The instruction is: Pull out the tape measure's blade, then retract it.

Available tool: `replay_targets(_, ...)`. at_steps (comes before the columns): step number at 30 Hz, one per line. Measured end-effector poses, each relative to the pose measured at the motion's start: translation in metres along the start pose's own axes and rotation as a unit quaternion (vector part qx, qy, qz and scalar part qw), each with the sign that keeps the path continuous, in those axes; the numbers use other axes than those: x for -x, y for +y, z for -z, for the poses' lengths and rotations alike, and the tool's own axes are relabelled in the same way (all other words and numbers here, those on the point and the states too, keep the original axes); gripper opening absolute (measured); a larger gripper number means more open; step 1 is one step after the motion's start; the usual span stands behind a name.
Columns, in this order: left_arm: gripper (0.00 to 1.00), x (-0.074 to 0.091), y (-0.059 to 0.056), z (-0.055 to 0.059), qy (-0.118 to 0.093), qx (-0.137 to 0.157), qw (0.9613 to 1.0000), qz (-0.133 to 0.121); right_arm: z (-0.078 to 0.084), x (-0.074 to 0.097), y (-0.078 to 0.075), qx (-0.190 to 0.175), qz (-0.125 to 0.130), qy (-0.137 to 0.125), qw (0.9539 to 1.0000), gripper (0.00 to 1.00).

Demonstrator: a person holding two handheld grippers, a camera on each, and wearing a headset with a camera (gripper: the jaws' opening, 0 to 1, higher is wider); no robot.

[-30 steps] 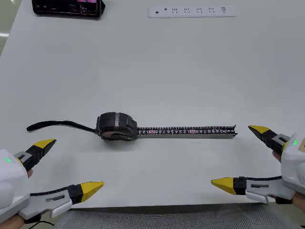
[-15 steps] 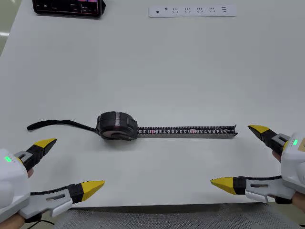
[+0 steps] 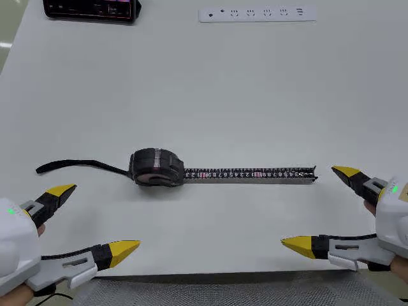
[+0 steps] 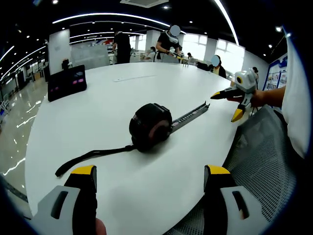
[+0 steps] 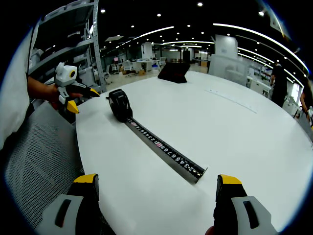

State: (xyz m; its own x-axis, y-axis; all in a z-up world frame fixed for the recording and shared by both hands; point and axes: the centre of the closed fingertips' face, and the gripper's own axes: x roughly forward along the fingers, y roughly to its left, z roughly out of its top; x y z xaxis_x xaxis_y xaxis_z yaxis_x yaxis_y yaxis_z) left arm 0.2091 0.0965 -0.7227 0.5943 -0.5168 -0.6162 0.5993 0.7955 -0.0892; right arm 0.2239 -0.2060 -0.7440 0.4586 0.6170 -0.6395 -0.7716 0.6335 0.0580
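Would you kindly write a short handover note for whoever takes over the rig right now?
Left gripper: open, empty, apart from the tape measure's case, on its strap side.
Right gripper: open, empty, just beyond the blade's hooked end, not touching it.
Blade lies pulled out flat on the white table, pointing toward the right gripper.
Done: blade out. Left: retract it.

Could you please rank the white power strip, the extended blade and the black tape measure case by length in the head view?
1. Dark numbered blade and white power strip: about alike, and the strip lies farther, so unranked.
2. Black round tape measure case: clearly shortest.
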Motion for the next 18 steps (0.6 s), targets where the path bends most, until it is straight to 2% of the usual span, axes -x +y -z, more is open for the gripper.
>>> replay_targets(13, 0.88, -0.0014, -0.0007, -0.0012, -0.001, -0.001, 1.0, 0.001, -0.0014, 0.0001, 0.0005, -0.001, -0.001, -0.001, 1.0, 0.99)
replay_targets(18, 0.88, -0.0065, -0.0029, -0.0071, -0.005, 0.001, 1.0, 0.0, -0.004, 0.0011, -0.0017, -0.004, 0.0, -0.004, 1.0, 0.99)
